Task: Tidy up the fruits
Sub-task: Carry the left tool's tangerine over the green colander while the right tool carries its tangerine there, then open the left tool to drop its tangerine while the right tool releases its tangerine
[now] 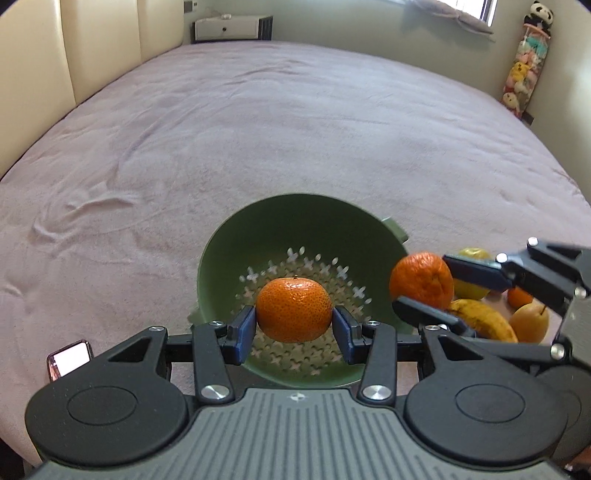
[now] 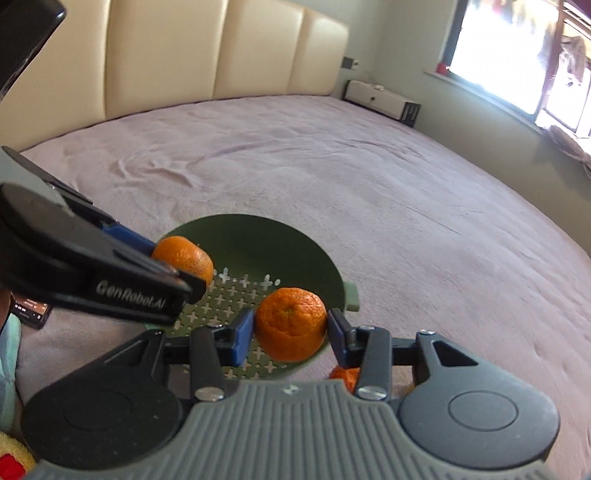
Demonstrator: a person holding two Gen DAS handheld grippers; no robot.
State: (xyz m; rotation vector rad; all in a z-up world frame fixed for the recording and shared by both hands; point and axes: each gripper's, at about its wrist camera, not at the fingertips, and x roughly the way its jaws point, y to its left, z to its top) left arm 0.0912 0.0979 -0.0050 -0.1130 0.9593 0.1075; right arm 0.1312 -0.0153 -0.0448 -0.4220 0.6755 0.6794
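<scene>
Oranges are going into the green bowl (image 1: 221, 251). Left gripper (image 1: 294, 325) and right gripper (image 2: 290, 330) each squeeze one orange above it. Next, I think, both should lower and let go.

Bedroom surroundings around the wide bed with its mauve fleece blanket (image 1: 258, 129)

A cream padded leather headboard (image 2: 221, 51) is standing at the bed's head, a white low cabinet (image 1: 227, 27) is sitting beyond its far corner, and a lit smartphone (image 1: 70, 358) is lying on the blanket's near edge.
</scene>
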